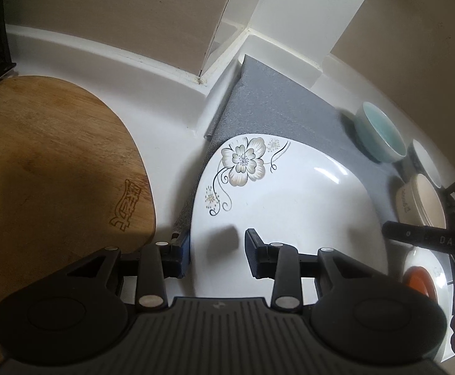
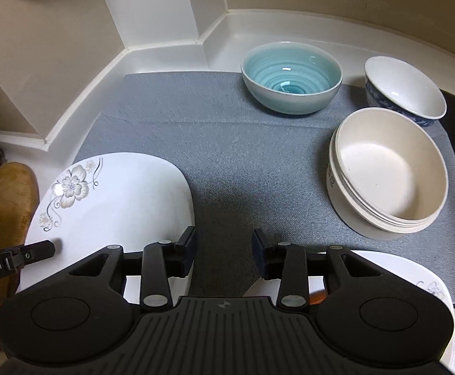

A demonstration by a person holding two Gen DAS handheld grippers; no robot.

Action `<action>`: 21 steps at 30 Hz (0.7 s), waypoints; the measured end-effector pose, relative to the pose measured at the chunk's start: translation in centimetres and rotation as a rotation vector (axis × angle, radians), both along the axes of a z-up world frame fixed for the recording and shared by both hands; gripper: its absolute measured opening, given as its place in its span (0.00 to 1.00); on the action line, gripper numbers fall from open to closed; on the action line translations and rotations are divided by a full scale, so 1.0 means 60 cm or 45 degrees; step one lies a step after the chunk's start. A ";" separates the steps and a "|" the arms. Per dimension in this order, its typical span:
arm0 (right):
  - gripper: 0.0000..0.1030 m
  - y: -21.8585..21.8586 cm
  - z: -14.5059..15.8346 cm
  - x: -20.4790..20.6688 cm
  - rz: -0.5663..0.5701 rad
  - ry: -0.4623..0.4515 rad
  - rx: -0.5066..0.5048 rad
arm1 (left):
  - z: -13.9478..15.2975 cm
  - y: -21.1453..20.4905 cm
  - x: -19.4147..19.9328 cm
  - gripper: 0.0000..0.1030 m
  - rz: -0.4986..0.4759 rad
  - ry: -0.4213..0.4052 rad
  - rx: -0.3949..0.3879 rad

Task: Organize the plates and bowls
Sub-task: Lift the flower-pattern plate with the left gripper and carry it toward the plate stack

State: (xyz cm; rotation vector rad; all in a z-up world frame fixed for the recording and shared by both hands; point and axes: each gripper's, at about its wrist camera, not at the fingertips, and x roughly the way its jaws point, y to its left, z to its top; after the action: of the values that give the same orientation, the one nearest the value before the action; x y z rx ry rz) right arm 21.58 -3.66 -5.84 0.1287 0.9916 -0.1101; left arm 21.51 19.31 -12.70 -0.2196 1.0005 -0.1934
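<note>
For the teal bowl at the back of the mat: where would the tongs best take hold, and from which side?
Probably the teal bowl by its near rim, from above: it sits upright and open, so one finger can go inside and one outside. A white-and-blue bowl stands to its right, so that side looks tighter.

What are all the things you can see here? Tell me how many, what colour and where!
flower plate: 1, white, left end of mat
second plate: 1, white with flower, right near edge, under right gripper
teal bowl: 1, back of mat
blue-patterned bowl: 1, white inside, back right
cream bowls: a nested stack, number unclear, right of mat
mat: 1, grey, on counter
cutting board: 1, brown wood, left of mat
counter: 1, white
left gripper: 1, black, jaws open astride the flower plate's rim
right gripper: 1, black, jaws open over mat
</note>
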 end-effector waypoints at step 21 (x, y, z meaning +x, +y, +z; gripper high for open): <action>0.35 0.027 -0.039 0.046 0.092 0.086 0.147 | -0.013 -0.006 0.028 0.33 0.006 0.007 0.028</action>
State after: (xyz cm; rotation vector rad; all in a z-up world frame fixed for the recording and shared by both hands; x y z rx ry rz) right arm 24.32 -2.07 -8.18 0.1952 1.0694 0.0089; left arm 23.17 18.97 -13.46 -0.2025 1.0071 -0.1779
